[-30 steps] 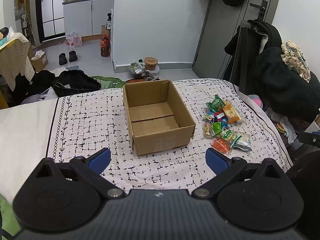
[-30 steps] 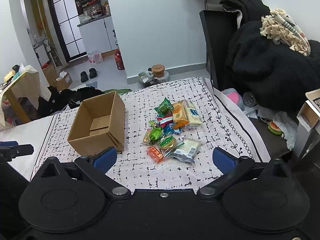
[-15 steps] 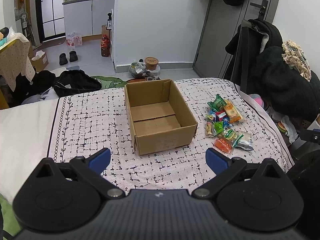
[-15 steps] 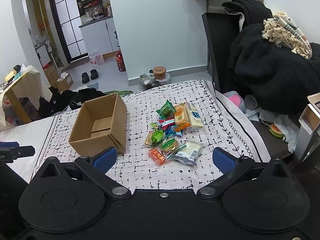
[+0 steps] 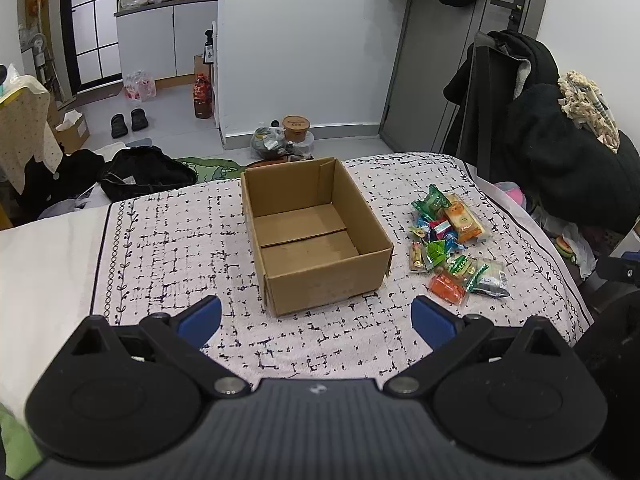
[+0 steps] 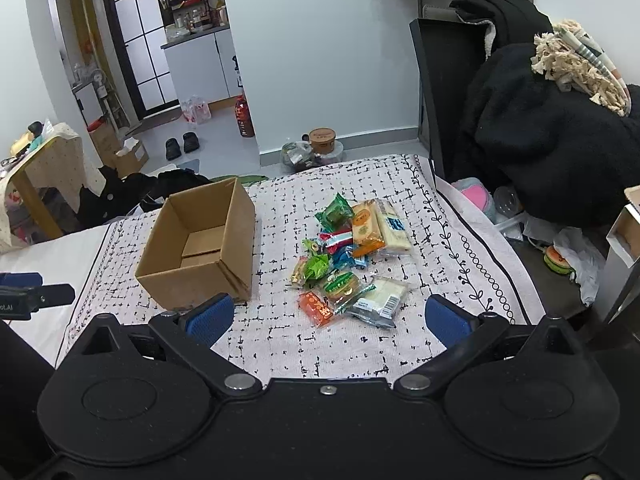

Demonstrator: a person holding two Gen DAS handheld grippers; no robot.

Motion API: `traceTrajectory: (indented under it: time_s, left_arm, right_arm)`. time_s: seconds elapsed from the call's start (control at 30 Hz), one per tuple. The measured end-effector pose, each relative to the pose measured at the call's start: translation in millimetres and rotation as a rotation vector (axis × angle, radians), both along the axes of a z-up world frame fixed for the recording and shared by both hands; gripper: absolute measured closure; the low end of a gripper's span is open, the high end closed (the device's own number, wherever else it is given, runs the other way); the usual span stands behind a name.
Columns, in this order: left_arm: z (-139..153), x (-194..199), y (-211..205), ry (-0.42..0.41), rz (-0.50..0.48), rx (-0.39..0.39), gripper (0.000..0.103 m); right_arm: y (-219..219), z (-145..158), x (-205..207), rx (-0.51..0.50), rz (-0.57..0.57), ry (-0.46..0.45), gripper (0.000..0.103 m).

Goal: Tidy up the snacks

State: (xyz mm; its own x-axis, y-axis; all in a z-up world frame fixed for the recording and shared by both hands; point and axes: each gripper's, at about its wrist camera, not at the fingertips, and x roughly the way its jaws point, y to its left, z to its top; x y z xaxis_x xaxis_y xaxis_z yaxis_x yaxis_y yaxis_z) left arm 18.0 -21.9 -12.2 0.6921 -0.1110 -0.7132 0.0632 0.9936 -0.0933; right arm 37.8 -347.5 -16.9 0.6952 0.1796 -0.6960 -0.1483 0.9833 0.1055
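An open, empty cardboard box (image 5: 316, 236) stands on the patterned bed cover (image 5: 172, 248); it also shows in the right wrist view (image 6: 200, 248). A pile of several wrapped snacks (image 5: 452, 248) lies to the right of the box, also seen in the right wrist view (image 6: 348, 256). My left gripper (image 5: 316, 322) is open and empty, held above the cover just in front of the box. My right gripper (image 6: 328, 316) is open and empty, just in front of the snack pile, near an orange packet (image 6: 316, 308).
The bed's right edge (image 6: 516, 276) drops to a cluttered floor. A chair heaped with black clothes (image 6: 540, 128) stands at the right. A black bag (image 5: 144, 172) lies beyond the bed's far edge. The left gripper's finger (image 6: 24, 292) shows at the right wrist view's left edge.
Both grippers have moved slightly forward towards the box and the snacks, which now look a little nearer. Both stay open and empty.
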Motion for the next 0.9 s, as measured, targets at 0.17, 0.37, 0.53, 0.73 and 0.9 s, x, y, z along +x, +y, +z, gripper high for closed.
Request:
traceTrajectory:
  time_s: [0.17, 0.37, 0.53, 0.73, 0.9]
  left_arm:
    - [-5, 10, -4, -0.004, -0.022, -0.006, 0.002]
    - [-12, 33, -11, 0.005, -0.068, -0.008, 0.002]
    - [-19, 53, -25, -0.004, -0.123, 0.001, 0.003]
    - [-27, 80, -43, 0.016, -0.185, 0.004, 0.003]
    - [-35, 95, -57, 0.037, -0.267, 0.014, 0.003]
  right_arm:
    - [-2, -8, 5, 0.000, -0.021, 0.019, 0.000]
    - [-1, -18, 13, -0.021, -0.045, 0.027, 0.000]
    - [-5, -25, 21, -0.014, -0.076, 0.040, 0.000]
    - [-8, -36, 33, 0.001, -0.093, 0.077, 0.000]
    - [-10, -43, 43, 0.017, -0.085, 0.093, 0.000]
